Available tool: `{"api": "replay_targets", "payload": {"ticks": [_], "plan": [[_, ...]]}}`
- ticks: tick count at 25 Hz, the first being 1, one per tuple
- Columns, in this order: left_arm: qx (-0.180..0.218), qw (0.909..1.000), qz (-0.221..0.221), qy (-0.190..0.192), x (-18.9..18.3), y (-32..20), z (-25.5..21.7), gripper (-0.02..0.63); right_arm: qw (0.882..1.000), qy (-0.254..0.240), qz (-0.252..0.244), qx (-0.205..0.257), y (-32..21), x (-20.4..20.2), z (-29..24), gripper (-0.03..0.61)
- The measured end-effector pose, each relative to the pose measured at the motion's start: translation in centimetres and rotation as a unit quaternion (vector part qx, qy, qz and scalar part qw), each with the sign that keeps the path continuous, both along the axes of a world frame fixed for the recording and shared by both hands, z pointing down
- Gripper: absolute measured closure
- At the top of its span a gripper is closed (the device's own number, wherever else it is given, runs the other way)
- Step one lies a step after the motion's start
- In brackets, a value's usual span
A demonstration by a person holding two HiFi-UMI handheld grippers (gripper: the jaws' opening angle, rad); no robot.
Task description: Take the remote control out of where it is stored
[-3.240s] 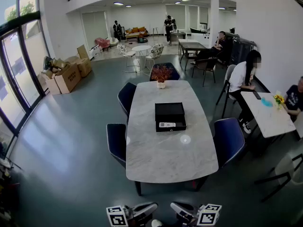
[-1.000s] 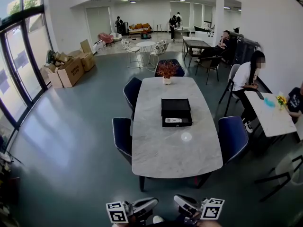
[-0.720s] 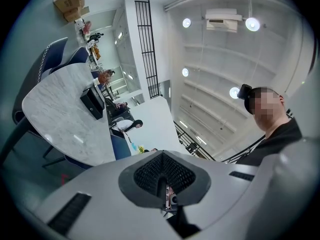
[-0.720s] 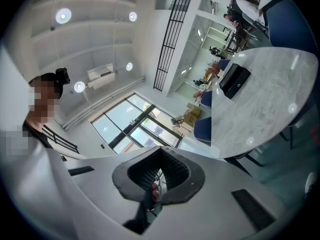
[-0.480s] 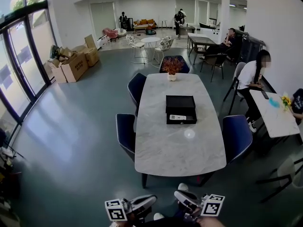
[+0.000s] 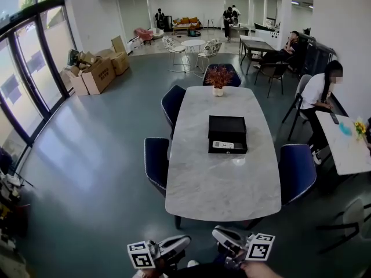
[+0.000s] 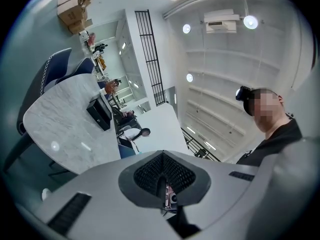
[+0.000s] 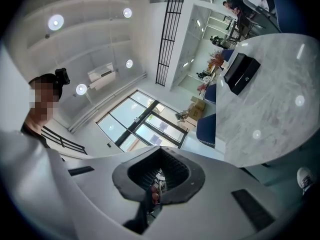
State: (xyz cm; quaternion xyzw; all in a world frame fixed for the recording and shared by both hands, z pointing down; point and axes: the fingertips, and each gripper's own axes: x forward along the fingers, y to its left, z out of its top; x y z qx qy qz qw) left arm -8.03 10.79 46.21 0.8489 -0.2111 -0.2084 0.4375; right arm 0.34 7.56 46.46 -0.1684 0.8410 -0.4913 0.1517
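Marble table (image 6: pixel 220 184): white with grey veins, glossy, long with rounded ends. Ceiling lights glint on the top.

Black box (image 6: pixel 227 127) sits on the table, past the middle toward the far end; rectangular, matte. Its near part is open, and the remote (image 6: pixel 222 145) lies crosswise in it: slim, white, with dark buttons. Remote not yet out.

Plant (image 6: pixel 218 74) stands at the table's far end: reddish twigs in a small pale pot.

Blue chairs (image 6: pixel 156 164) with padded, rounded backs flank the table on both long sides.

Left gripper (image 6: pixel 182 240) and right gripper (image 6: pixel 220 234) show short of the table's near end, well apart from it; grey smooth shells, each with a marker cube. In the left gripper view the ribbed black pads (image 7: pixel 150 171) meet with nothing between them. In the right gripper view the pads (image 8: pixel 170 169) meet likewise, nothing held.

Against the earlier frames: table and box sit further right in the head view and look somewhat larger. Remote is in the same spot in the box. Both grippers stay low near the frame's bottom edge, jaws together as before.
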Motion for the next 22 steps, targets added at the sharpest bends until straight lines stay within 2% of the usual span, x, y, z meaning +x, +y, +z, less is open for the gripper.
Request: {"api": "replay_targets", "payload": {"ticks": [2, 7, 22], "plan": [[0.001, 1.0, -0.004, -0.001, 0.5, -1.5, 0.0, 0.607, 1.0, 0.017, 0.002, 0.01, -1.8, 0.9, 0.2, 0.569], [0.001, 0.9999, -0.012, -0.008, 1.5, -4.9, -0.2, 0.607, 1.0, -0.009, -0.001, -0.011, -5.4, 2.1, 0.2, 0.571], [-0.019, 0.9981, -0.059, -0.001, 3.7, -13.0, 0.4, 0.607, 1.0, 0.001, -0.016, -0.017, -16.8, 5.3, 1.0, 0.571]]}}
